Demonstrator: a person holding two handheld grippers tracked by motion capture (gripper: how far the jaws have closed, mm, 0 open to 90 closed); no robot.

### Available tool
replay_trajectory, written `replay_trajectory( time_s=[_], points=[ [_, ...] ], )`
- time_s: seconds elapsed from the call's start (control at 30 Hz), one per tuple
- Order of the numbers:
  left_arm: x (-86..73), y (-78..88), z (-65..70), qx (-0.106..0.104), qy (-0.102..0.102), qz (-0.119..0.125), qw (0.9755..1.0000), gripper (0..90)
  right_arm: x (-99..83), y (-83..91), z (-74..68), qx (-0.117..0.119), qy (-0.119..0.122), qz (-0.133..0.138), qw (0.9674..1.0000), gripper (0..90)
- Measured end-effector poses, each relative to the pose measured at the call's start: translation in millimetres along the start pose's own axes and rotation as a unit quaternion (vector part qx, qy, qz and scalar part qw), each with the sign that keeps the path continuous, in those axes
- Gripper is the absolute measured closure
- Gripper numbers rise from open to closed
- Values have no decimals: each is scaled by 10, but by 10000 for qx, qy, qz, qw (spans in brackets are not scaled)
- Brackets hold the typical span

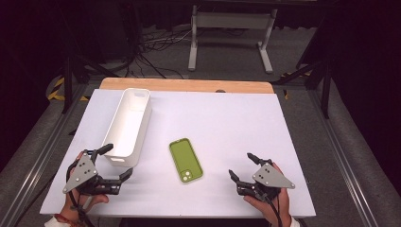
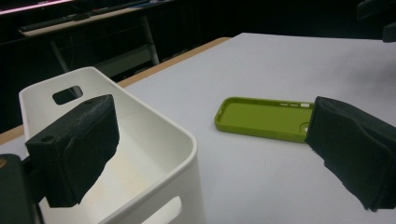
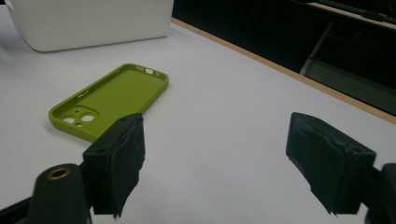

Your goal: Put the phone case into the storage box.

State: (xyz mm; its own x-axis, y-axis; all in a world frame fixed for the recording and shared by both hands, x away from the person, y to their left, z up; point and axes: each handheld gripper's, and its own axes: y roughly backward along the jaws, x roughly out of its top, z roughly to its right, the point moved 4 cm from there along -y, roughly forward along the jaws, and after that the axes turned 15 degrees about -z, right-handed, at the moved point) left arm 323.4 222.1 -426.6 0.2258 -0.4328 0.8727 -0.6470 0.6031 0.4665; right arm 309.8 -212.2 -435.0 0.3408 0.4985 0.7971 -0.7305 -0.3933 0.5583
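Where the white bench [image 1: 227,123] meets its near edge, both grippers rest, one at each near corner. The left gripper [image 1: 116,162] sits at the near left corner with its jaws wide apart and nothing between them; one jaw tip lies just beside the near end of the bin [image 1: 128,124]. The right gripper [image 1: 240,166] sits toward the near right corner, jaws likewise spread and empty.

The green case [image 1: 186,160] lies flat between the two grippers, near the middle of the near half of the bench, hollow side up, its camera cutout toward the near edge. It is apart from the bin and from both grippers. The bin runs lengthwise along the left side, from near the far wooden edge toward the left gripper. The whole right half and the far middle of the bench are bare, leaving open room around the case on every side.

The left gripper view looks into the bin [image 2: 140,140], showing its empty inside and a handle slot at each end, with the case [image 2: 261,116] beyond. The right gripper view shows the case's [image 3: 109,100] raised rim and lens holes up close, and the bin's [image 3: 88,23] outer wall behind.
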Motion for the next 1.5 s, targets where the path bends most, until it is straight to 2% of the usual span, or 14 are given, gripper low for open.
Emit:
replay_trajectory(
  time_s=[0.17, 0.5, 0.57, 0.63, 0.7, 0.73, 0.9, 1.03, 1.07, 1.2, 1.27, 1.4, 1.43, 1.5],
  points=[
    [12, 2, 22, -24, -129, 18, 9999, 33, -4, 10, 1, 22, -17, 24, 10000, 208],
    [-31, -3, 30, -158, -145, -25, 9998, 31, 80, -28, 21, 141, -44, 101, 9998, 249],
    [-53, -2, 55, -131, -223, -95, 9996, 31, 99, -63, 27, 241, -61, 117, 9996, 276],
    [-58, 11, 58, -125, -238, -110, 9996, 31, 116, -93, 28, 403, -76, 86, 9991, 367],
    [-63, 19, 61, -112, -163, -85, 9998, 34, 139, -93, 8, 835, -38, 86, 9965, 539],
    [-66, 28, 61, -101, -145, -91, 9998, 34, 158, -95, -2, 920, -7, 122, 9957, 559],
    [-79, 48, 62, -117, -131, -99, 9998, 35, 322, -141, -81, 1171, 230, 106, 9928, 806],
    [-77, 29, 58, -188, -47, -126, 9997, 40, 473, -227, -164, 1387, 308, 72, 9898, 896],
    [-77, 29, 58, -188, -47, -126, 9997, 41, 473, -227, -164, 1387, 308, 72, 9898, 896],
    [-71, 38, 76, -210, -76, -131, 9997, 41, 686, -382, -328, 1730, 463, 57, 9838, 900],
    [-74, 52, 85, -209, -64, -125, 9997, 41, 750, -429, -385, 1758, 585, 51, 9827, 900],
    [-87, 35, 63, -222, -27, -152, 9996, 41, 844, -556, -529, 2016, 825, -27, 9760, 900],
    [-87, 35, 63, -222, -27, -152, 9996, 41, 844, -556, -529, 2016, 825, -27, 9760, 900],
    [-93, 25, 52, -240, -33, -211, 9995, 42, 864, -685, -677, 2170, 1080, -197, 9700, 900]
  ],
)
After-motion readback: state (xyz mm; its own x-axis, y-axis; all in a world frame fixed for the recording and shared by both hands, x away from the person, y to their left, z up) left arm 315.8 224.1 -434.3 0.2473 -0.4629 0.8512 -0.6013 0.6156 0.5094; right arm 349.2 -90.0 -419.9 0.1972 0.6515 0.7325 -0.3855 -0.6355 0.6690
